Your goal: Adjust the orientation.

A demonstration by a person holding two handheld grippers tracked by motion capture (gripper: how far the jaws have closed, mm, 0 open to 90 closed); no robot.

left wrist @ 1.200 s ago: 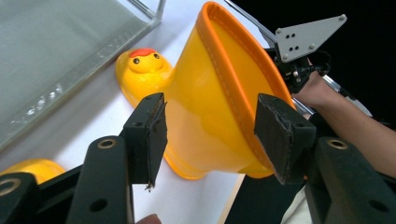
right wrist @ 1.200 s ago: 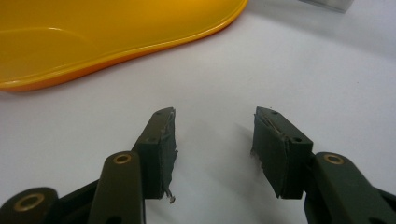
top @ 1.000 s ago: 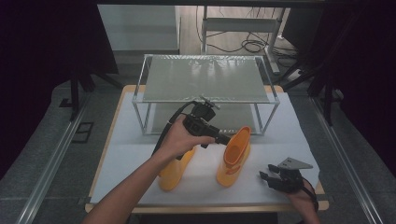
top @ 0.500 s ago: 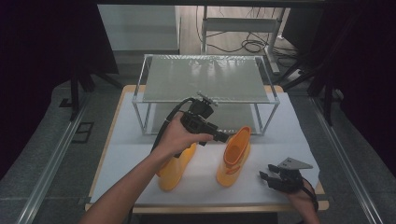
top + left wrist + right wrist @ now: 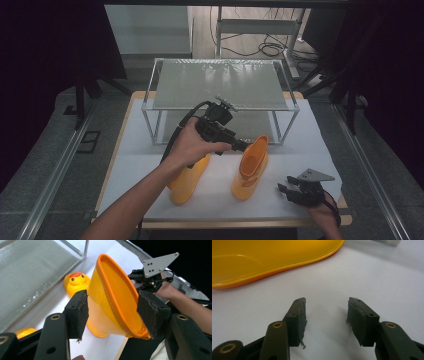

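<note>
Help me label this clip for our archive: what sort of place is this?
Probably a lab or studio set up for recording handling work, not a home. A white-covered table stands between dark curtains, a person's hands hold black two-jaw grippers, and loose cables lie on the floor behind a metal-framed mesh shelf.

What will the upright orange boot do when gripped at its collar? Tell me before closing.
The orange boot looks thin-walled and glossy, so its collar would probably flex between the left gripper's open jaws. It is likely light, and being tall and narrow it may tip if nudged.
</note>
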